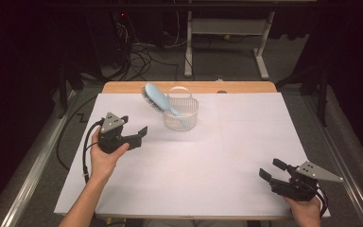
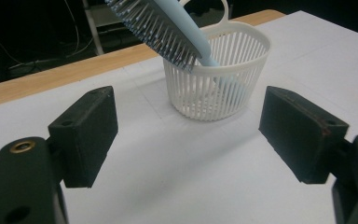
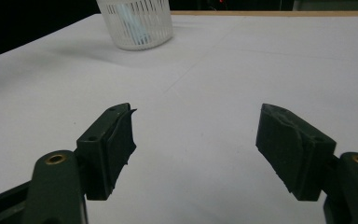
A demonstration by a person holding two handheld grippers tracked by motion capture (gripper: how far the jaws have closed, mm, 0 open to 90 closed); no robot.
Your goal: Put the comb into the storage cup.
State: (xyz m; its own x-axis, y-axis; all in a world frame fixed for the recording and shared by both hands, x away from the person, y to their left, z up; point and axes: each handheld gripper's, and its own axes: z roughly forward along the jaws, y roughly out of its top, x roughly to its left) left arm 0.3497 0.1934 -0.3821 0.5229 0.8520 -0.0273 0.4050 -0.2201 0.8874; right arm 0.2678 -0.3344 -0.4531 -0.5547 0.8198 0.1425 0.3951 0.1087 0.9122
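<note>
A white slatted basket (image 1: 181,113) (image 2: 216,77) (image 3: 135,23) stands on the white sheet near the table's far edge. A light blue hairbrush (image 1: 158,98) (image 2: 168,23) leans in it, handle down and bristled head sticking out over the rim to the left. My left gripper (image 1: 138,136) (image 2: 189,133) is held open a little left of and nearer than the basket, pointing at it, nothing between its jaws. My right gripper (image 1: 270,169) (image 3: 196,144) is open at the near right of the table, empty, aimed left across the sheet.
A white sheet (image 1: 217,156) covers most of the wooden table (image 1: 246,87). Beyond the far edge stand white desk legs (image 1: 262,56) and a tangle of floor cables (image 1: 137,56). A metal rail (image 1: 28,179) runs along the left side.
</note>
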